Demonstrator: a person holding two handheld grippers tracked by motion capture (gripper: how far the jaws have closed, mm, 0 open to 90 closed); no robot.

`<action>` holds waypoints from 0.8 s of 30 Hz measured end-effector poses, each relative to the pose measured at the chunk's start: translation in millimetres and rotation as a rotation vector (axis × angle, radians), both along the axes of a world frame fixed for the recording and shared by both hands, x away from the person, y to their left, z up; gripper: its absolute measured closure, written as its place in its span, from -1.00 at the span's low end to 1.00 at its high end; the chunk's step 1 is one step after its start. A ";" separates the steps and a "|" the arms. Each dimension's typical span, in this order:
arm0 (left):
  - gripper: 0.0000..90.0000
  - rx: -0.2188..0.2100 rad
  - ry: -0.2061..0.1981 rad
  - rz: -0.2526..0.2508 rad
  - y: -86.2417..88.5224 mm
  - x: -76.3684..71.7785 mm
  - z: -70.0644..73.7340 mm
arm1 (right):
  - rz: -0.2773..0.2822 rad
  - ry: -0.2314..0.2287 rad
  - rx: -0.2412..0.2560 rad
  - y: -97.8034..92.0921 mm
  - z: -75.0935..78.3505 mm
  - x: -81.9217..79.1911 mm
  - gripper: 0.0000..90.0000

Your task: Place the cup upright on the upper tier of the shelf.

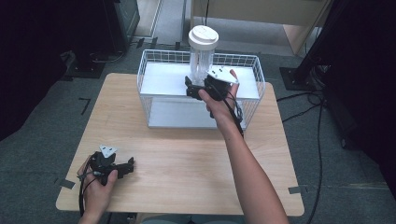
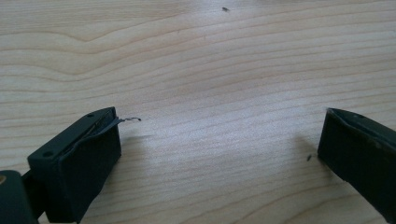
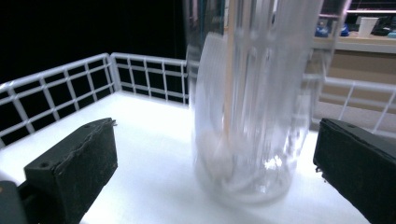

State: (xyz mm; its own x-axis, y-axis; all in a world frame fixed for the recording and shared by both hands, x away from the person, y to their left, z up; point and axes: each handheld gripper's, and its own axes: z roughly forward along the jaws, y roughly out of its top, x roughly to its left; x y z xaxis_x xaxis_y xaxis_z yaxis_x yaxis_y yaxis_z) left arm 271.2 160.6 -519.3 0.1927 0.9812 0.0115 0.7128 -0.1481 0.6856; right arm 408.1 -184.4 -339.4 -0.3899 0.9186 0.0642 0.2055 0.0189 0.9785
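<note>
The right gripper (image 1: pixel 194 87) is held at the tall clear plastic jar with a white lid (image 1: pixel 202 53), standing in the white wire basket (image 1: pixel 154 58), fingers apart around its base, apparently for a low grasp. The left gripper (image 1: pixel 127 167) is parked on the light wooden table (image 1: pixel 187 158), fingers wide apart and empty.

A light wooden table (image 1: pixel 187 163) stands on grey carpet (image 1: pixel 60 102), with dark equipment stands (image 1: pixel 100 28) behind.

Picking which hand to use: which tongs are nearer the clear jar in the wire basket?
Right. The right tongs are open at the clear jar inside the wire basket; the left tongs rest open on the table, well away.
</note>
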 end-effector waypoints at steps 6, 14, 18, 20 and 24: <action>-1.00 0.000 0.000 0.001 -0.1 0.0 0.0 | 0.010 -0.005 -0.002 -15.7 -17.9 -21.6 -1.00; -1.00 0.002 0.000 -0.002 0.0 -0.1 0.0 | -0.009 -0.033 0.019 -40.5 -36.3 -49.8 -1.00; -1.00 0.001 0.000 -0.002 0.0 -0.1 0.0 | -0.003 -0.038 0.023 -49.7 -43.1 -62.7 -1.00; -1.00 0.001 0.000 -0.002 0.0 -0.1 0.0 | -0.003 -0.040 0.023 -55.1 -47.1 -68.5 -1.00; -1.00 0.001 0.000 -0.001 0.0 -0.1 0.0 | -0.010 -0.037 0.024 -66.4 -55.3 -79.0 -1.00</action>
State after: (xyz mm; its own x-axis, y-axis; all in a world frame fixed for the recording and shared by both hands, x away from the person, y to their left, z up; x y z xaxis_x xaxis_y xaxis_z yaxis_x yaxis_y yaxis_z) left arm 271.1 160.7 -519.3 0.1941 0.9809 0.0127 0.7124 -0.1498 0.6856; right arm 329.2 -250.8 -394.6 -0.3836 0.9207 0.0719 0.1693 -0.0064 0.9855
